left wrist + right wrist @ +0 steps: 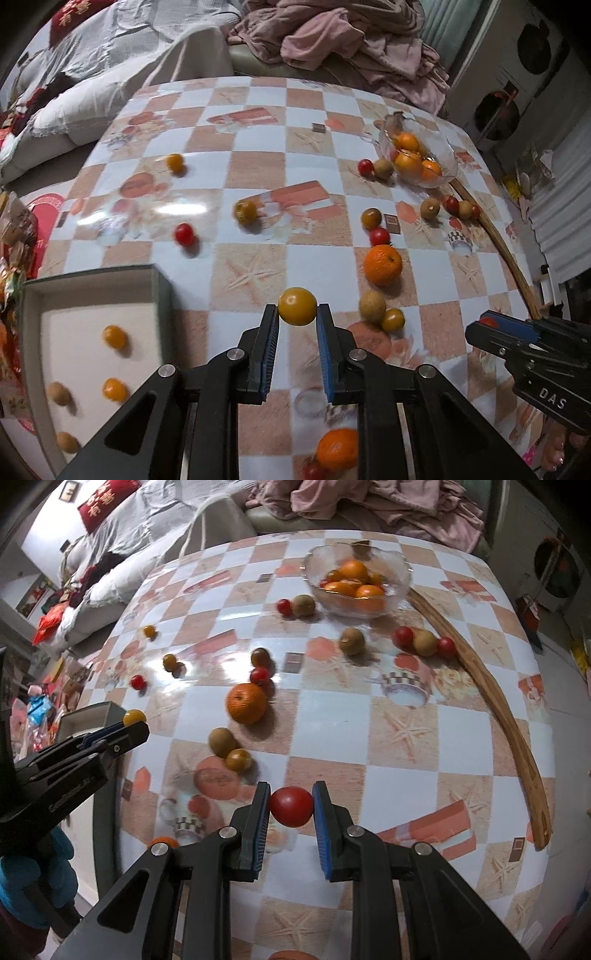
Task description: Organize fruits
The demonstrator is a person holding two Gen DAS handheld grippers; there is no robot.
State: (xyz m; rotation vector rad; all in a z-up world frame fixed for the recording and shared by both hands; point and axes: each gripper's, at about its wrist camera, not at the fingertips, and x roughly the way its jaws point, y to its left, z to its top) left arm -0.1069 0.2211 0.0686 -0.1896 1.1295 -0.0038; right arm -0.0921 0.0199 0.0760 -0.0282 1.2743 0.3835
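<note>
Setting: home living rm. Evidence: sofa (pixel 92 74) w/ grey-white throw behind the table (pixel 258 258), red cushion (pixel 107 502) on it, pile of pink laundry (pixel 343 40) on the adjacent seat. Table has a wipe-clean checked cloth w/ starfish print, fruit loose on it. Glass bowl (pixel 400 579) holds oranges. Snack packets (pixel 48 624) clutter the left side.

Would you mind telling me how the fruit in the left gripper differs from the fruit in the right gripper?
The left gripper holds a yellow tomato; the right gripper holds a red tomato. The yellow tomato is near the box; the red tomato is over open tablecloth. Both are small, round, smooth and pinched between blue pads.
</note>
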